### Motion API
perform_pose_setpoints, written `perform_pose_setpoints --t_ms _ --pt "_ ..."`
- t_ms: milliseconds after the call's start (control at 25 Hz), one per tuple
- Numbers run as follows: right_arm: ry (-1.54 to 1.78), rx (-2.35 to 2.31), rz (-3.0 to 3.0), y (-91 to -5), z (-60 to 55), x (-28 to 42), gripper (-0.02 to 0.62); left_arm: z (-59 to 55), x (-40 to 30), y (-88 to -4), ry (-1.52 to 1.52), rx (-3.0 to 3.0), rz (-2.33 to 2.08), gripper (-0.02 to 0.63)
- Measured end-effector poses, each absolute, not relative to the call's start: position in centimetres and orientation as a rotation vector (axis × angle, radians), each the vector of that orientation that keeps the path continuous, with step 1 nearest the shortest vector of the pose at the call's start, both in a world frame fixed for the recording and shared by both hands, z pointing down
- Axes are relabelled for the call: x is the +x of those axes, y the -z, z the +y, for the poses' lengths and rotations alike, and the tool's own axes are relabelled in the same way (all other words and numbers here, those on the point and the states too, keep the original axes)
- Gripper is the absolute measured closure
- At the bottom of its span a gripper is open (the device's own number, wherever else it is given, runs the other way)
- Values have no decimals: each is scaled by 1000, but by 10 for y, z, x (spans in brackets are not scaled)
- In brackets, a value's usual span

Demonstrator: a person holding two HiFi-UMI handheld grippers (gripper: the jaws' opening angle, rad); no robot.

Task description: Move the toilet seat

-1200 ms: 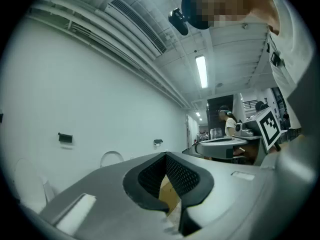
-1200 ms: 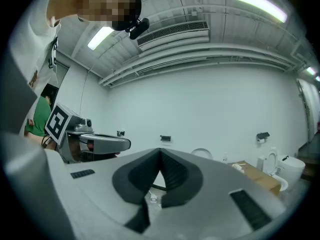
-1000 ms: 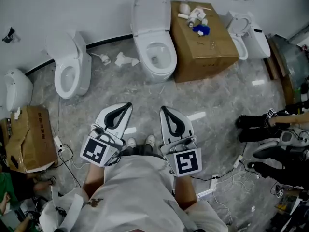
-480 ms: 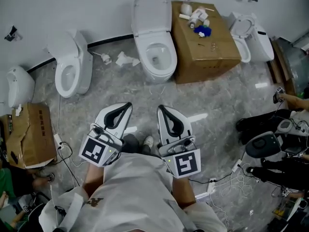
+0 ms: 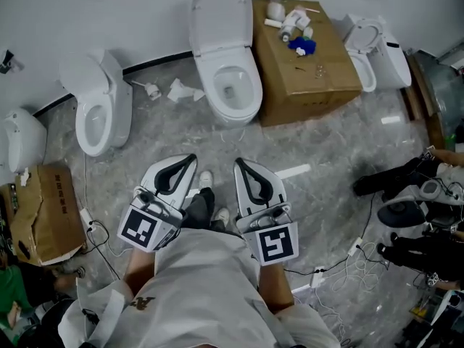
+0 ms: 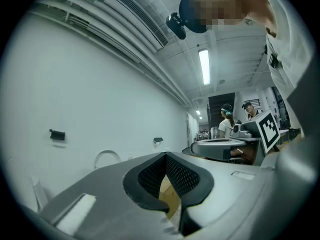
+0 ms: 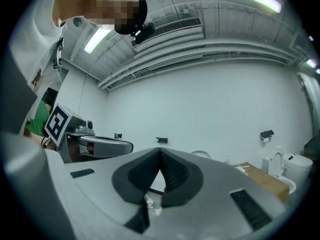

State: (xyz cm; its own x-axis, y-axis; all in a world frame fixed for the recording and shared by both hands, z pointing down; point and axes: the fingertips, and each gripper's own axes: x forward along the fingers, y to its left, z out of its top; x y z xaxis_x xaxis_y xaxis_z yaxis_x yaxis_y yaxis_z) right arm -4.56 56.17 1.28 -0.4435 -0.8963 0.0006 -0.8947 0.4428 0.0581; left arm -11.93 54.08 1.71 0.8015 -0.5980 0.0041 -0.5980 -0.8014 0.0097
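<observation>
- Left gripper [image 5: 190,159] is closed with nothing between its jaws; in its own view the dark pads meet at the tip, and it is held level in front of the person's body
- Right gripper [image 5: 240,164] is closed and empty too, level, just beside the left one, and both point toward the far wall
- Toilet seat [image 5: 221,17] is judged to be the one on the middle toilet [image 5: 217,104], which stands straight ahead of the two grippers; a white raised part leans back against the wall above the open bowl, and I cannot tell whether that is the lid alone or the lid with the seat ring
- Cardboard box [image 5: 304,64] stands just beside that toilet on its right, and another toilet [image 5: 98,107] stands well apart on its left
- Nothing of the task looks done so far: both grippers are well apart from the middle toilet, with bare floor [image 5: 319,143] between, and neither touches anything
- Everything is left to do, by my reading: close the gap to the toilet, open one pair of jaws, take hold of the seat's edge and swing it to its other position
</observation>
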Motion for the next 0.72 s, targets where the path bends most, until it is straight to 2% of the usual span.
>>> perform_pose_setpoints --t_ms 720 --pt "97 1738 -2477 -18 393 -59 597 368 -129 -26 43 3001 -795 603"
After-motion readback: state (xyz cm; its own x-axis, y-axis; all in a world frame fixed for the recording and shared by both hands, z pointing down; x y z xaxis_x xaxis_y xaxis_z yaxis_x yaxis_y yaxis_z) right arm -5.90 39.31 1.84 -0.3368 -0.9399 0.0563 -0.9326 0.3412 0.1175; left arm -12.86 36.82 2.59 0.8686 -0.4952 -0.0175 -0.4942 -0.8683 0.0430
